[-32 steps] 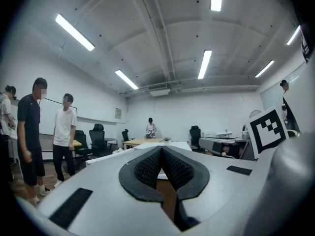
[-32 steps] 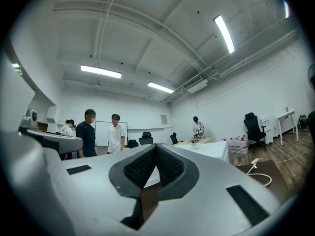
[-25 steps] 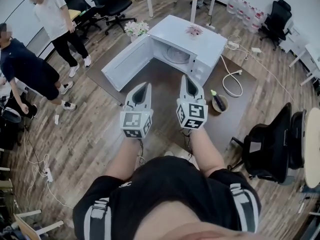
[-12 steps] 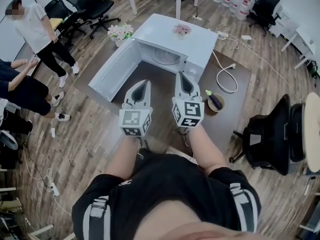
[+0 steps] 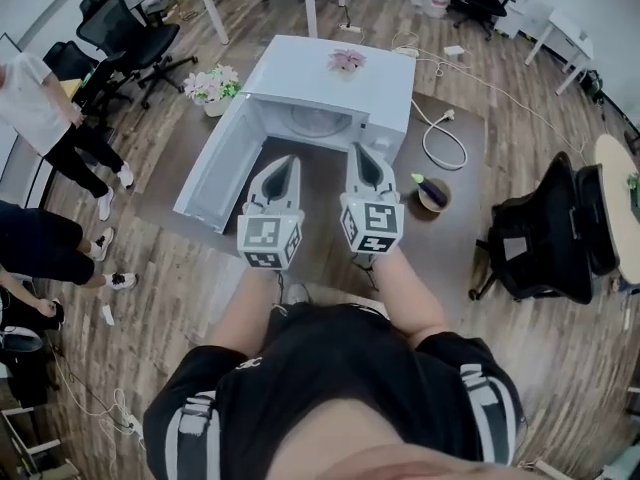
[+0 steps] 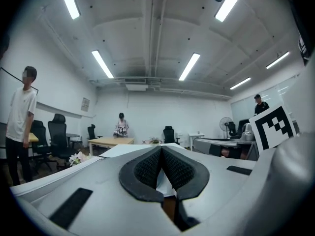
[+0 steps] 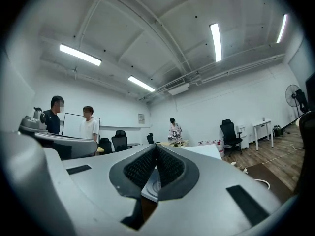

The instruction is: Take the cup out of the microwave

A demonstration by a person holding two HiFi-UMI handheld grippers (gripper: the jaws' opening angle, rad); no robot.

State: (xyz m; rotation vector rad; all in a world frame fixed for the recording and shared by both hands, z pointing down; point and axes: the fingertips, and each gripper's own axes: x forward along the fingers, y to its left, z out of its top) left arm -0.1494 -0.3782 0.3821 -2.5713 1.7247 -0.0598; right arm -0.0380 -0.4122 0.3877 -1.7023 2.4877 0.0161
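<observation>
Grippers are held side by side in front of the body, both pointing level toward the open microwave [image 5: 330, 73]. The left gripper [image 5: 288, 160] is clenched with nothing in it: in the left gripper view its pads [image 6: 147, 168] meet at the tips. The right gripper [image 5: 360, 148] is likewise clenched and empty, pads [image 7: 170, 168] closed tip to tip in the right gripper view. Each carries its marker cube nearest the body, with the bare forearms running back to the torso. The two grippers are just beside one another, not touching.

The microwave is white and stands on a dark brown table [image 5: 455, 238]. Its door [image 5: 215, 168] hangs wide open to the left. The cavity faces the grippers, and the glass turntable [image 5: 315, 120] shows inside. A pink flower [image 5: 347, 60] lies on the microwave's top.

The cup [image 5: 432, 193] stands on the table outside the microwave, to its right, near the right gripper. A dark object with a green end lies in it. A white cord [image 5: 440, 143] loops on the table behind the cup.

The floor [image 5: 150, 268] is wood plank. A pot of white flowers [image 5: 212, 86] sits left of the microwave. A black office chair [image 5: 540, 238] stands at the right. Two people [image 5: 45, 118] are at the left edge.
</observation>
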